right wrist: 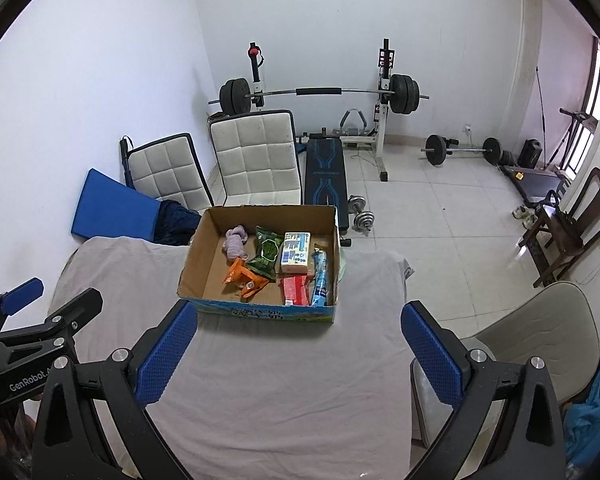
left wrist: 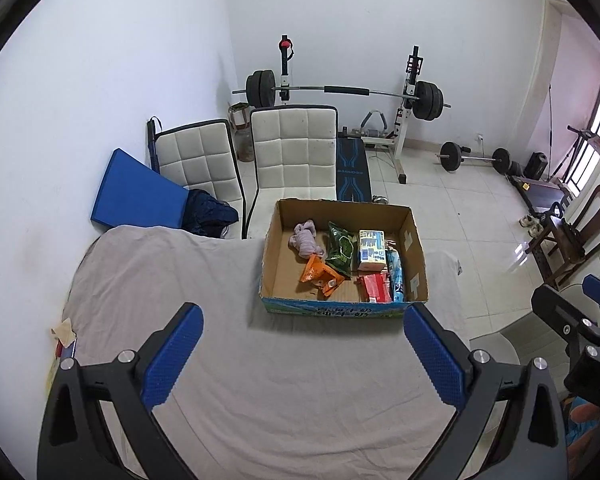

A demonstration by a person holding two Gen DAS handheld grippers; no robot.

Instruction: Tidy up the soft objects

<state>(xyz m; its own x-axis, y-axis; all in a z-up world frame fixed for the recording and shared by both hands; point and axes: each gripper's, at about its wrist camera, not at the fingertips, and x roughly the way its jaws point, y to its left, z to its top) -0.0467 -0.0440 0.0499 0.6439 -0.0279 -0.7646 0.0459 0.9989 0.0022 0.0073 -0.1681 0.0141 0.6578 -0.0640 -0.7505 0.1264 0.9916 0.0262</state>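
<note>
Jaws wide apart on both sides, blue pads spread and nothing between them. My left gripper [left wrist: 303,354] hovers over the grey-sheeted worktop [left wrist: 180,280], touching nothing; my right gripper [right wrist: 299,350] hangs beside it, likewise released and empty. Ahead, at the worktop's far edge, sits the cardboard box [right wrist: 192,264]. Inside it: the lilac cloth [right wrist: 236,245] at the back left, a green packet [right wrist: 266,254] next to it, an orange packet [right wrist: 242,276] in front, a white tissue pack [right wrist: 296,253], a red pack [right wrist: 296,290] and a blue tube [right wrist: 322,280] along the right wall.
</note>
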